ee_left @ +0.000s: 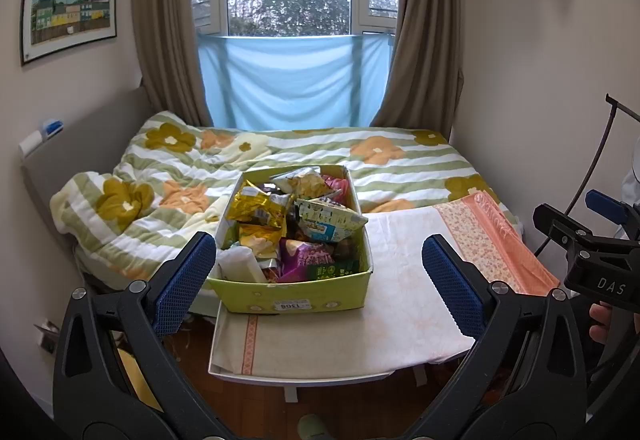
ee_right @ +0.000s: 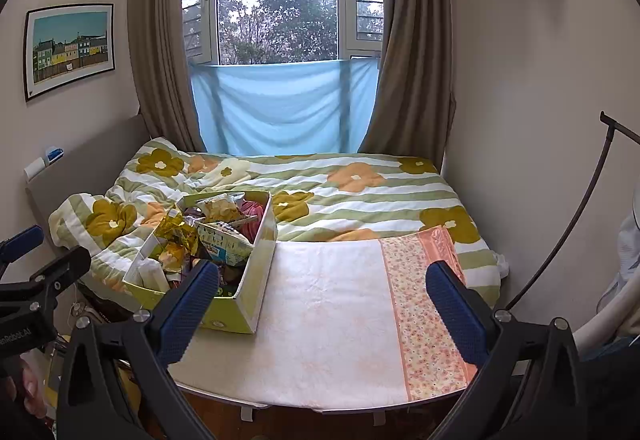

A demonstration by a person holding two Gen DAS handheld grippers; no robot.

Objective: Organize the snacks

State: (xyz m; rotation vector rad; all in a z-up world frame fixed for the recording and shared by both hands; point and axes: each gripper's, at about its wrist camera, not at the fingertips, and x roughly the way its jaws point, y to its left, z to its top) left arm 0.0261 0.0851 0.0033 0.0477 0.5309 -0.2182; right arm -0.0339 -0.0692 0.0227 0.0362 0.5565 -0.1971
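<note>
Left wrist view: your left hand-held gripper (ee_left: 318,274) hangs with its jaws spread wide and nothing between them, framing the box (ee_left: 292,296) of snacks (ee_left: 292,224). The box stands on the cloth-covered surface (ee_left: 400,320) at its left part, touching the bed (ee_left: 400,164) behind; the packets lie heaped and crossed inside it, none outside. Right wrist view: your right hand-held gripper (ee_right: 322,300) is likewise spread and empty, held over the bare cloth (ee_right: 328,320) to the right of the box (ee_right: 252,300).

Step in hand: both tools are poised short of the box, holding nothing. This fits either a heap awaiting sorting or snacks already gathered into the box; the views do not settle which.

Hard to make out: packets low in the box are buried. The left finger pad (ee_left: 186,280) masks the box's near left corner. The packet print is unreadable, and the surface's near edge is cut off by the gripper arms.
</note>
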